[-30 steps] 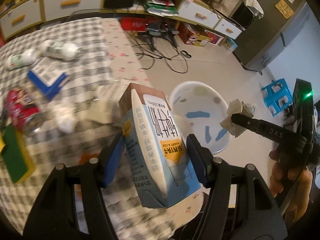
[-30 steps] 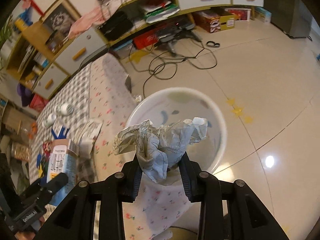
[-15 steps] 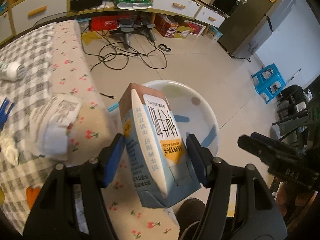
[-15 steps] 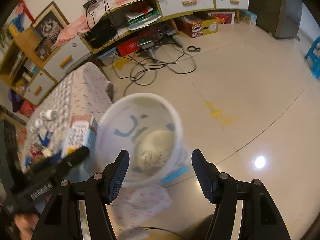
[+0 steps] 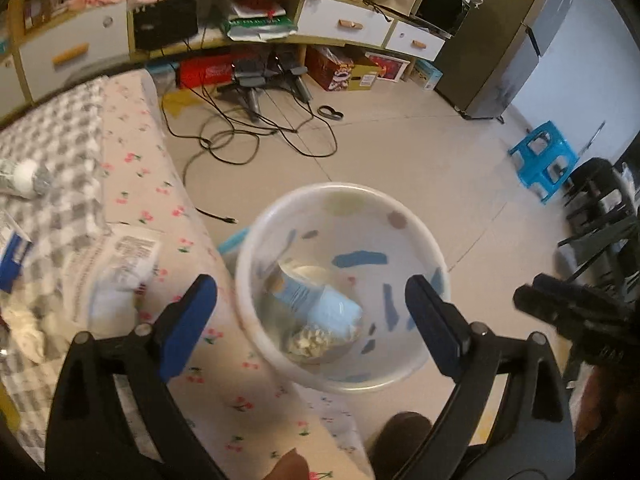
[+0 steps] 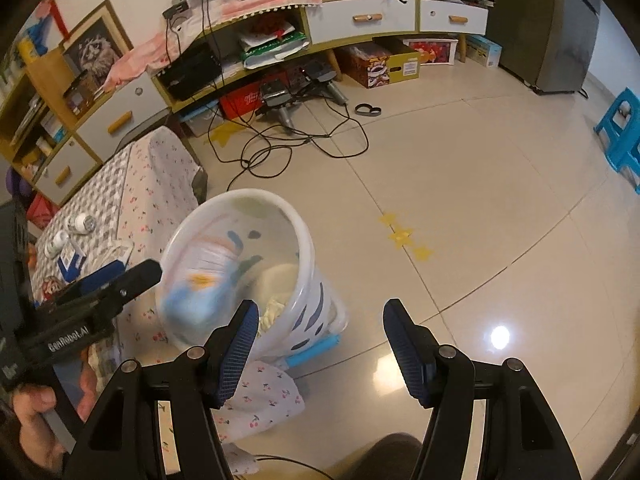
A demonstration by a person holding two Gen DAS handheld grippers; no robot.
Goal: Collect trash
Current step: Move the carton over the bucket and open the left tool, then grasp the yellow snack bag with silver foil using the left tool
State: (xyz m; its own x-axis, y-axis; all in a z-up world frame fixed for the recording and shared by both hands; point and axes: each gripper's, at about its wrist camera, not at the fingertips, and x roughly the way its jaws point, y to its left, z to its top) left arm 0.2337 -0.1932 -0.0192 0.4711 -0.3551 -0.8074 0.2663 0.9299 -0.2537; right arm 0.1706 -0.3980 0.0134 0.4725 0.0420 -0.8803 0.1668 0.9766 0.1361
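Over the white bin (image 5: 430,248) on the floor beside the tabletop (image 5: 132,168), our left tongs (image 5: 311,304) have just been opening and now stand wide with nothing between them; the blue milk carton (image 5: 316,296) lies inside the bin on top of the crumpled paper (image 5: 316,340). Our right tongs (image 6: 316,344) are open and empty too, hovering just past the bin's rim. This drop looks done, so the step in hand is to turn back for more. Plenty is left up there: a small white bottle (image 5: 24,178), a blue-and-white packet (image 5: 14,256) and a printed wrapper (image 5: 124,256) near the edge. We should lift clear of the rim before swinging, since the bin stands close against the hanging cloth and could tip. Cables (image 6: 288,140) sprawl farther out on the floor, well apart from us; otherwise the floor beyond is open for moving.
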